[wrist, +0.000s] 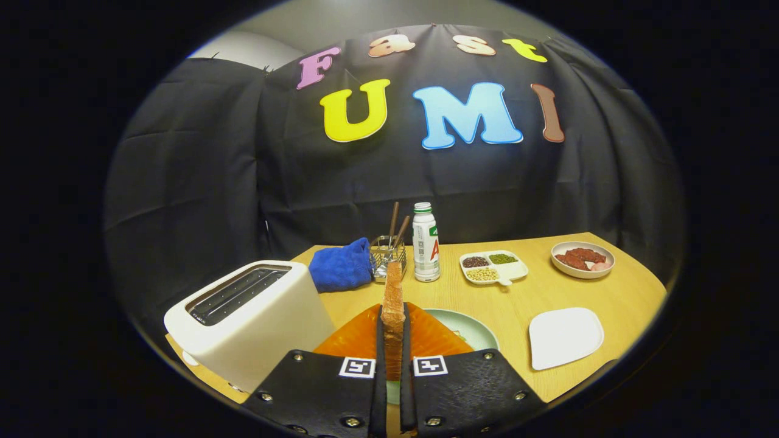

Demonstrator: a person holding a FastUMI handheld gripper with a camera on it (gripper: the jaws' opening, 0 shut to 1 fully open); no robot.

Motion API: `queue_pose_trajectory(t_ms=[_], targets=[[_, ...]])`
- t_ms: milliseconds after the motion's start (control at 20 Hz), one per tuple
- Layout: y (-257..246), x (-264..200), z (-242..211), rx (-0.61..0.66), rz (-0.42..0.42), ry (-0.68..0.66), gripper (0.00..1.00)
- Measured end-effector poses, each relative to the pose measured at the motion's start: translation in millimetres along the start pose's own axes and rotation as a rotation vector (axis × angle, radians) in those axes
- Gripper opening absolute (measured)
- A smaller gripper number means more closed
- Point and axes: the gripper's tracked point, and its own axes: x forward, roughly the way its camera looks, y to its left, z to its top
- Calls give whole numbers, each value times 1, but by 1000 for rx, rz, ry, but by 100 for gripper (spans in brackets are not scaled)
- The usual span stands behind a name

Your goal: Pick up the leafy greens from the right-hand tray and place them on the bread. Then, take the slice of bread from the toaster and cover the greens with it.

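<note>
My gripper [393,340] is shut on a slice of bread [393,304], which stands upright on edge between the two fingers and sticks up ahead of them. The white toaster [249,313] sits just to the left of the fingers, its two slots showing nothing inside. Below the fingers lies a pale green plate [471,328]; what is on it is mostly hidden behind the gripper. A white square tray [565,337] lies to the right of the plate with a bare top.
Farther back on the wooden table [608,292] are a blue cloth [341,266], a wire holder with sticks [388,255], a white bottle [426,243], a divided dish of beans [493,267] and a bowl of meat [582,258].
</note>
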Motion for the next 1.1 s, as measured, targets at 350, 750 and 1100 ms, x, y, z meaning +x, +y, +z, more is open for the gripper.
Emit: queue_pose_trajectory(t_ms=[350, 750, 1100], targets=[[-9, 19, -24, 27, 27, 31, 9], [-58, 24, -51, -64, -64, 80, 36], [-89, 25, -59, -135, -149, 85, 50]])
